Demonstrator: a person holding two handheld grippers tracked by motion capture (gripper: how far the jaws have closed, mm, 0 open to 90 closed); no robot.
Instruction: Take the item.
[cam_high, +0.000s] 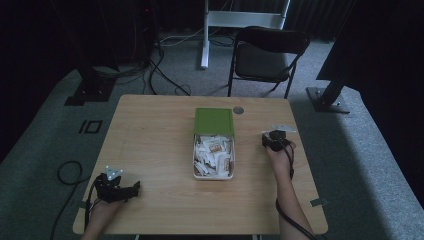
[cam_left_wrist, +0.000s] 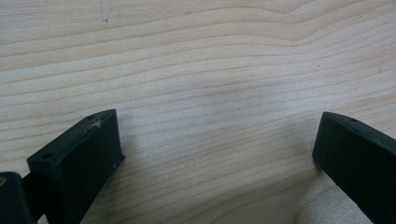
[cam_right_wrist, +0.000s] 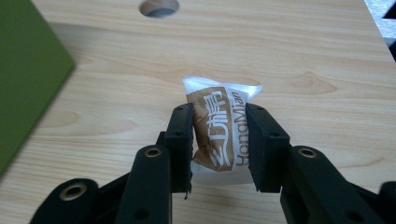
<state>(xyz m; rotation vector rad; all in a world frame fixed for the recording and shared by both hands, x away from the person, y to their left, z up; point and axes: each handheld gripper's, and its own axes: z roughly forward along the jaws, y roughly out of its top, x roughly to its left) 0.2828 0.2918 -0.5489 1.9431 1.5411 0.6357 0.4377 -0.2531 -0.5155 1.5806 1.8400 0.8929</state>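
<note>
We find the right gripper (cam_right_wrist: 219, 140) clamped on a small brown-and-white packet (cam_right_wrist: 219, 126), held just above the bare table to the right of the box (cam_high: 214, 150). In the right gripper view the jaws pinch the packet across its middle, with its sealed top edge standing clear beyond the tips. The left gripper (cam_left_wrist: 215, 154) sits near the front left corner of the table (cam_high: 150, 130), well apart from the box, its jaws wide apart with nothing between them.

We judge the step in hand to be carrying the packet away from the box and setting it down. To do this well, we would keep the pinch steady, lower the packet until it rests on the wood, and only then part the jaws. The packet is soft and light, so a hard squeeze would crease it, and an early release could let it tip or slide.

The box is white with a green lid (cam_high: 214, 121) folded open on its far side, and it is full of similar packets. The table is pale wood grain with a round cable hole (cam_high: 238, 110) near the far edge. Beyond it stand a black folding chair (cam_high: 267, 55), a white stand leg and loose cables on grey carpet; the room is dim.
</note>
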